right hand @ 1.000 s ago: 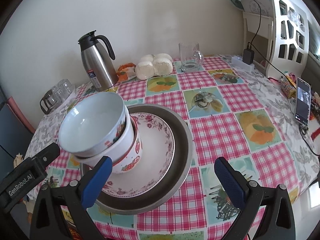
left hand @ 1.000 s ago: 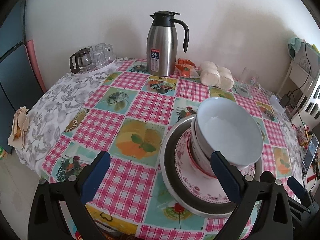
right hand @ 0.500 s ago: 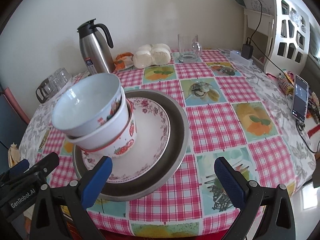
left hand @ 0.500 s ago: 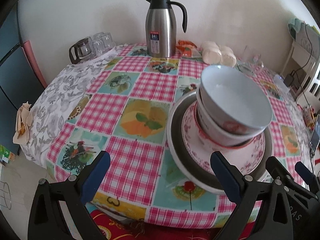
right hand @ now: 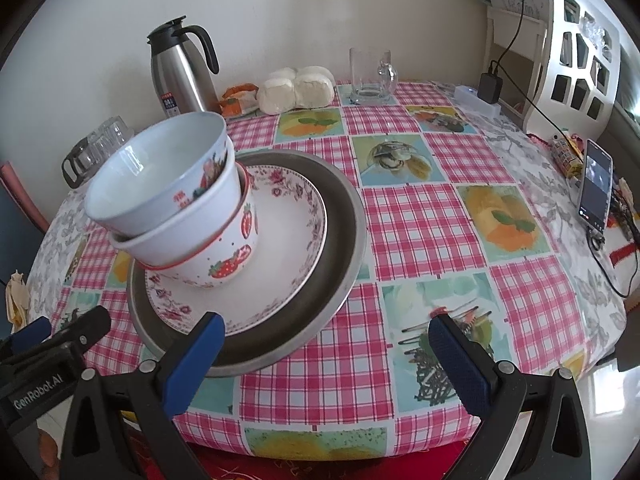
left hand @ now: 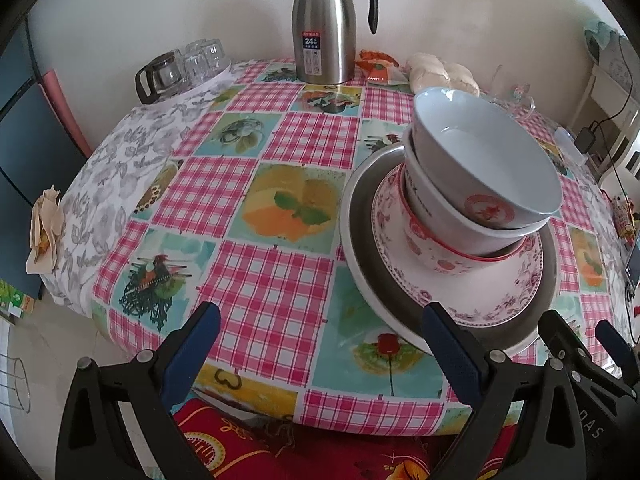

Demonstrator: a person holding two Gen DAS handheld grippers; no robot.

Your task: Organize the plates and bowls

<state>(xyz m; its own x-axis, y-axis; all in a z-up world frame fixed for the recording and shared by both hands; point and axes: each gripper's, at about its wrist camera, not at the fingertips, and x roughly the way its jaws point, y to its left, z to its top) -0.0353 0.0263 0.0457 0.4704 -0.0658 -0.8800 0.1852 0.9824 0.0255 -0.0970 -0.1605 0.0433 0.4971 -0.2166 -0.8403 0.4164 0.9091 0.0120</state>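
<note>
On the near half of the round table (right hand: pixel 440 216), close to its front edge, the stack is sitting: a wide metal basin (right hand: pixel 344 240) at the bottom, a floral plate (right hand: pixel 288 240) in it, then a strawberry bowl (right hand: pixel 236 248) with two white bowls (right hand: pixel 160 176) nested above it, all leaning toward the left edge. I am holding my right gripper (right hand: pixel 324 356) spread wide and empty just off the front edge, and my left gripper (left hand: pixel 320 348) likewise wide and gripping nothing. As I judge it, the stacking is nearly done, and I am thinking the tilted top bowls want seating level. I am planning to pinch a rim gently, nudging it flat while avoiding the basin lip.
</note>
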